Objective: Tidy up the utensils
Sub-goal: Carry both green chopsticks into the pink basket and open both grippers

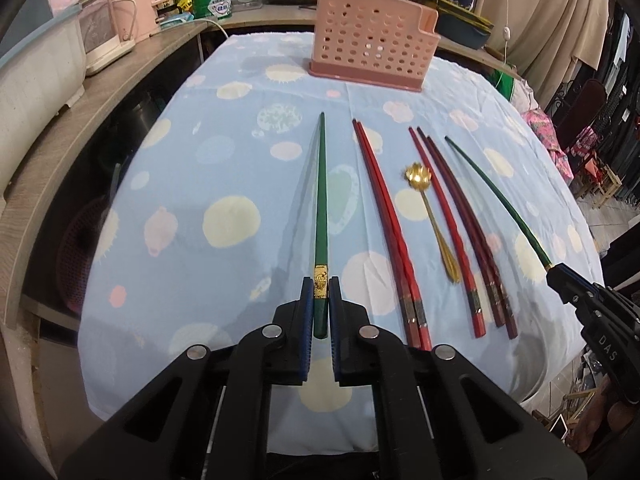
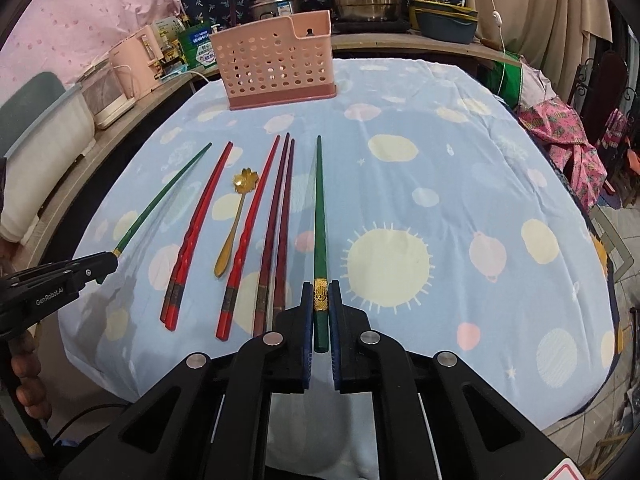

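On the desk, left wrist view: the left gripper (image 1: 322, 304) is closed on the left green chopstick (image 1: 320, 200), near its gold band; the stick points toward the pink holder (image 1: 372, 52).
Pink holder: it stands upright at the far side of the desk (image 1: 200, 184), on the blue spotted cloth.
Red pair (image 1: 384, 216): two red chopsticks lie side by side, just right of the held one.
Gold spoon (image 1: 430, 216): it lies between the red pair and a single red chopstick (image 1: 442, 220), bowl toward the holder.
Dark pair (image 1: 464, 224): two dark maroon chopsticks lie just right of the single red one.
Right gripper (image 1: 560, 276): at the right edge, it grips the end of the right green chopstick (image 1: 500, 200).

On the desk, right wrist view: the right gripper (image 2: 321, 304) is closed on the right green chopstick (image 2: 319, 208) at the gold band.
Left gripper (image 2: 108, 260): at the left edge, it holds the left green chopstick (image 2: 164, 196) by its end.
Between the two green sticks: red pair (image 2: 196, 232), gold spoon (image 2: 236, 216), single red chopstick (image 2: 252, 228), dark pair (image 2: 278, 224), all flat on the cloth.
Pink holder (image 2: 276, 68): upright, beyond the tips, well apart from them.
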Action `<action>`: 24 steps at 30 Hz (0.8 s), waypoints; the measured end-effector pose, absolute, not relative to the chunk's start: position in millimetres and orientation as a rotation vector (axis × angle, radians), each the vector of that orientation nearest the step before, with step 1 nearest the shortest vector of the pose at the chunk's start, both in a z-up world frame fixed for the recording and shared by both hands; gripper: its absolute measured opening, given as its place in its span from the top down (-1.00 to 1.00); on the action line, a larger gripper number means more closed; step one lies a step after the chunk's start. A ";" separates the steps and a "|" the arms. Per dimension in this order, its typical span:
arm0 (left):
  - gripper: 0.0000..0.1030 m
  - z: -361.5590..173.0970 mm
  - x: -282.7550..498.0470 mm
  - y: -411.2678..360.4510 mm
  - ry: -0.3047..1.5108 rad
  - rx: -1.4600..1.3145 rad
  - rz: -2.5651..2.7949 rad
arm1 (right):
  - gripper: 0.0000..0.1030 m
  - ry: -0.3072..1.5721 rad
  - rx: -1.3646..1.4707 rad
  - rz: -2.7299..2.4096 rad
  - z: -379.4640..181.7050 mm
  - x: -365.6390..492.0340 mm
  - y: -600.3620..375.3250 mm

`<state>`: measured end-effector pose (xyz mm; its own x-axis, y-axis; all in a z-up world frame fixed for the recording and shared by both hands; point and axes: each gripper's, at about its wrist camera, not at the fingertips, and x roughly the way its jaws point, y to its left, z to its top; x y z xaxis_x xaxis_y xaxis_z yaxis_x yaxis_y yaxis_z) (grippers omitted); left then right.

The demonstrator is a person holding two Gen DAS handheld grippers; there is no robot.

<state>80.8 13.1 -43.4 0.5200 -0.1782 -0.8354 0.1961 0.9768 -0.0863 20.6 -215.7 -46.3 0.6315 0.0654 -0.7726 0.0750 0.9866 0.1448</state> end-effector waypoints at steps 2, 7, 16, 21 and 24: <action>0.86 -35.0 84.6 14.0 0.979 0.009 -0.223 | 0.86 0.858 0.168 -0.007 -35.1 24.9 -217.4; 0.86 -4.7 101.1 18.0 0.906 -0.015 -0.211 | 0.86 0.778 0.171 -0.017 -4.4 39.6 -225.5; 0.86 55.3 145.9 23.6 0.772 -0.053 -0.187 | 0.86 0.640 0.227 -0.016 52.3 85.1 -252.5; 0.87 88.3 180.6 22.9 0.705 -0.071 -0.185 | 0.86 0.563 0.223 -0.018 86.0 116.5 -260.6; 0.87 106.5 203.6 22.0 0.671 -0.078 -0.180 | 0.86 0.527 0.232 -0.013 104.2 136.9 -265.1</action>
